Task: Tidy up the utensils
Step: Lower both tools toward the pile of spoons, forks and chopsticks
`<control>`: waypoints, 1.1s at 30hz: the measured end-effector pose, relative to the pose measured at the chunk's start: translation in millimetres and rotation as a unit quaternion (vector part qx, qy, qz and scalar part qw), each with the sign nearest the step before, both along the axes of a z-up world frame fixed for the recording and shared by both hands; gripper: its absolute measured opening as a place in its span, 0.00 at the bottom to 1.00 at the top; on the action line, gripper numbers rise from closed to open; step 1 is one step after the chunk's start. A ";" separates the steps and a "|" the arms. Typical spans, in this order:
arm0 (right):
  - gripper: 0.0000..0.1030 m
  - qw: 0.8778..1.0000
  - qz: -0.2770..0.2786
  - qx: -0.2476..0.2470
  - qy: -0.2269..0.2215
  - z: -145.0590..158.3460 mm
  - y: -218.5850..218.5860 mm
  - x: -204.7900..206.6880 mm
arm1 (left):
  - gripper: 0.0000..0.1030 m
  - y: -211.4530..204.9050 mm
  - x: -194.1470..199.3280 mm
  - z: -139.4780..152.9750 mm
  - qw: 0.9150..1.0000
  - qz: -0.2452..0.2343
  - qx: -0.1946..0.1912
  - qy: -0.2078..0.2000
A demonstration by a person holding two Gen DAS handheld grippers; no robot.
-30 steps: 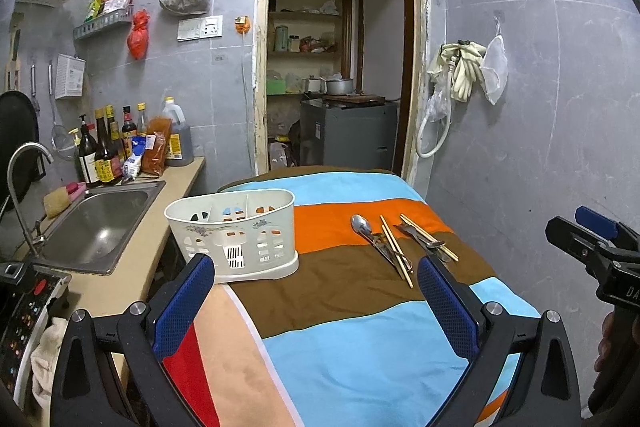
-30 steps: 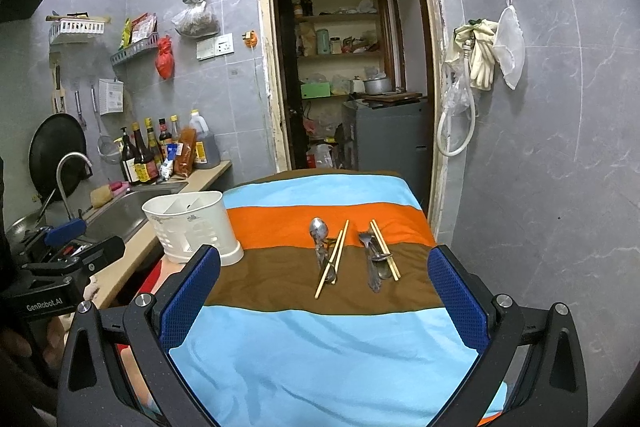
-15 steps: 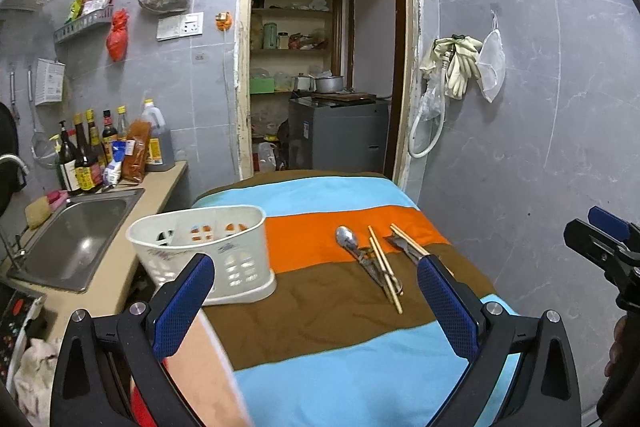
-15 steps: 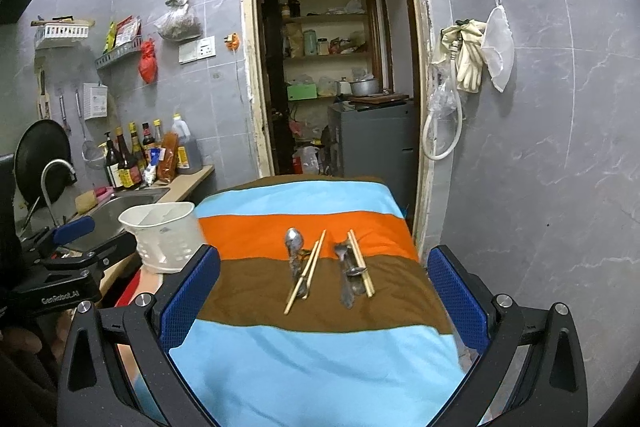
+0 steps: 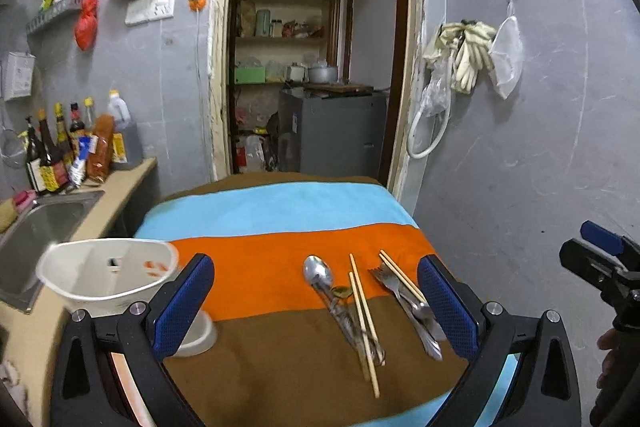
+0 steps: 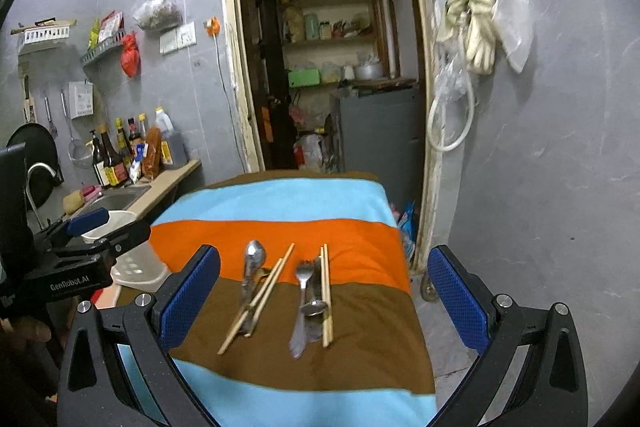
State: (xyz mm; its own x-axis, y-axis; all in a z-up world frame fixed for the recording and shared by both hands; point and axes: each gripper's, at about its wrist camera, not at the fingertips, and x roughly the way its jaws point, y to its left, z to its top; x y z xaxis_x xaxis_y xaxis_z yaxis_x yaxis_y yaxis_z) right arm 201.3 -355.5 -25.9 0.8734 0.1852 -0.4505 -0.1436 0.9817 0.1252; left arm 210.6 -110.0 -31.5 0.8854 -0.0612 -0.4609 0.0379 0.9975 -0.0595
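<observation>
We see the striped cloth-covered table (image 5: 280, 211), in blue, orange and brown bands, filling the lower centre of both views. Over the last second both cameras have swung rightward, so the white perforated plastic caddy (image 5: 108, 275) has slid from centre-left toward the left edge of the left wrist view, and the utensils now sit between the fingers of each tool. We take this as lining up for a first pick; nothing is in the caddy yet that we can make out.

The left gripper (image 5: 316, 307) is spread wide and holds nothing; the right gripper (image 6: 324, 299) is likewise wide apart and empty.

The utensils lie in two clusters across the orange and brown bands: a steel spoon (image 6: 253, 259) crossed by wooden chopsticks (image 6: 260, 297), and beside it a steel fork (image 6: 302, 291) with another chopstick pair (image 6: 326, 295).

The caddy is blurred, and partly hidden behind the left tool in the right wrist view. What lies beneath each pile is hard to separate.
</observation>
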 end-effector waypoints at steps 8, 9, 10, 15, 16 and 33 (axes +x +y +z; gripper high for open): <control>0.99 0.997 0.058 0.023 0.055 -56.4 -15.4 98.9 | 0.98 -8.0 74.2 -41.1 0.998 0.023 -0.018 0.055; 0.99 0.996 0.063 0.024 0.061 -65.0 -14.2 110.5 | 0.95 -8.9 81.7 -47.3 0.998 0.025 -0.016 0.061; 0.99 0.995 0.067 0.027 0.069 -73.8 -13.6 121.8 | 0.92 -9.4 88.5 -53.4 0.997 0.026 -0.016 0.067; 0.62 0.987 0.093 0.047 0.118 -115.6 -6.3 171.6 | 0.62 -6.4 120.6 -86.6 0.991 0.029 -0.038 0.124; 0.57 0.986 0.096 0.045 0.128 -122.1 -4.1 179.2 | 0.59 -6.0 124.7 -91.8 0.990 0.028 -0.045 0.134; 0.07 0.943 0.173 0.071 0.276 -204.0 58.3 237.1 | 0.18 3.8 166.2 -145.1 0.958 0.019 -0.132 0.253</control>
